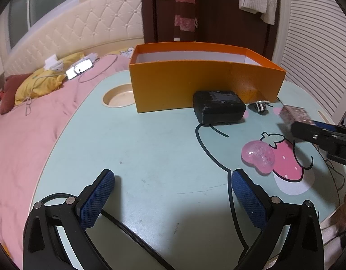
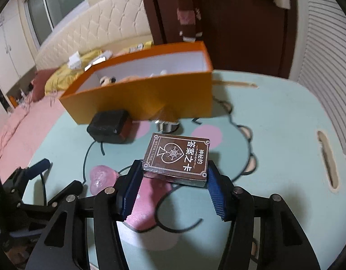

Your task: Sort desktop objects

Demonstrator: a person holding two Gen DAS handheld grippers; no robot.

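Observation:
My right gripper [image 2: 174,175] is shut on a brown card box [image 2: 177,155] with white print, held above the mint-green table [image 2: 274,123]. In the left wrist view that card box [image 1: 295,114] shows blurred at the right edge. An open orange box [image 1: 195,83] stands at the back; a plush toy lies inside the orange box [image 2: 139,94]. In front of it sit a black case [image 1: 219,110], a small metal clip [image 1: 260,106] and a pink translucent heart [image 1: 259,156]. My left gripper [image 1: 173,180] is open low over bare table, left of the heart.
A round cup recess [image 1: 119,95] sits left of the orange box. A pink-covered bed [image 1: 26,123] with a phone and cables lies beyond the table's left edge. A dark door [image 1: 218,11] and a slatted wall [image 1: 319,56] stand behind. A slot handle [image 2: 327,159] cuts the table's right side.

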